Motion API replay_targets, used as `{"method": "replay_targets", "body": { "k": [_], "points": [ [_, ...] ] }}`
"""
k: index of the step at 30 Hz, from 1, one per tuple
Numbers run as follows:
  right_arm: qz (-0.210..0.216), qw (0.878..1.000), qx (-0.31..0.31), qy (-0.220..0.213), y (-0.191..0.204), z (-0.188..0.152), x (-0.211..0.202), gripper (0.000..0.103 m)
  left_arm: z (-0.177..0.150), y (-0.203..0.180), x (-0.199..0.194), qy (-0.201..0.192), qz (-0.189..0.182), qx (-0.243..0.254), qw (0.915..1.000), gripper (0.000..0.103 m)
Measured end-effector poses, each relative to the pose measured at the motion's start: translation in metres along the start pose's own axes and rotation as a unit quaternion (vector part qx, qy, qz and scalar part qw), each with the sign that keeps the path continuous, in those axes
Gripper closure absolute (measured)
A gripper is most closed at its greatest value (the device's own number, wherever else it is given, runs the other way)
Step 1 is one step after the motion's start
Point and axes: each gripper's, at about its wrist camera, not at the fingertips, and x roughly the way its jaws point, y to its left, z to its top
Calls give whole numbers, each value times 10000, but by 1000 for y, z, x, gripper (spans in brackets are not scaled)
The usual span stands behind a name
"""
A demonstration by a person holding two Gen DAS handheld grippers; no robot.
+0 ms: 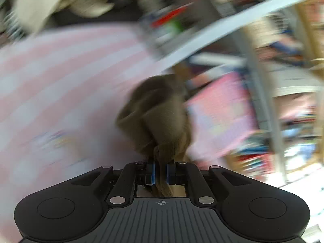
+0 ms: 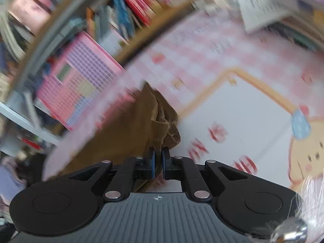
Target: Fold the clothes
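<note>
The brown garment [image 1: 156, 111] hangs bunched between both grippers, above the pink checked cloth [image 1: 60, 64] that covers the surface. In the left wrist view, a gathered fold of the garment passes between the fingers [image 1: 152, 171] of the left gripper [image 1: 161, 172], which are closed on the fabric with only the cloth thickness between them. In the right wrist view, the same garment [image 2: 160, 119] rises in crumpled folds ahead of the right gripper [image 2: 159, 162]. Its fingers [image 2: 166, 158] are nearly together and pinch an edge of the fabric at their tips. The rest of the garment drops away to the left of that gripper, over the edge of the cloth. The cloth carries a cartoon print [image 2: 299, 158] with red lettering. Beyond the surface stands a shelf [image 2: 66, 30] filled with books and a pink board [image 2: 81, 77]. Both views are blurred.
</note>
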Motion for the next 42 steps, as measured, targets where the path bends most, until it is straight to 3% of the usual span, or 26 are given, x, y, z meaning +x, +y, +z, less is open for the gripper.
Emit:
{"method": "replay_targets", "body": {
  "k": [1, 5, 14, 17, 19, 23, 25, 28, 33, 37, 42],
  "points": [
    [-158, 9998, 20, 111, -5, -5, 7, 97, -4, 12, 6, 70, 159, -122, 9998, 95],
    [-351, 9991, -216, 70, -5, -16, 10, 97, -14, 23, 11, -31, 198, -169, 9997, 95],
    [-539, 9972, -507, -87, 3, -27, 11, 95, -7, 16, 13, -11, 186, -65, 9998, 91],
    [-561, 9971, -508, -114, 6, -31, 5, 89, -13, 6, 9, -87, 267, 247, 9993, 80],
    [-554, 9970, -530, -128, 8, -37, -1, 79, -18, -2, 5, -115, 310, 518, 9981, 71],
    [-612, 9958, -658, -200, 19, -53, -14, 66, -25, -9, 0, -78, 368, 719, 9967, 69],
    [-617, 9944, -833, -197, 28, -63, -19, 64, -27, -9, -2, -50, 374, 708, 9968, 68],
    [-694, 9888, -1313, -140, 45, -82, -23, 57, -32, -9, -6, -37, 381, 787, 9962, 59],
    [-707, 9763, -2047, -60, 73, -108, -22, 42, -36, -9, -8, 28, 368, 961, 9947, 57],
    [-645, 9698, -2350, -54, 89, -120, -20, 39, -35, -3, -10, 63, 290, 860, 9959, 57],
    [-600, 9605, -2715, 99, 111, -139, -11, 39, -28, 13, -5, 45, 160, 182, 9997, 57]
  ]
}}
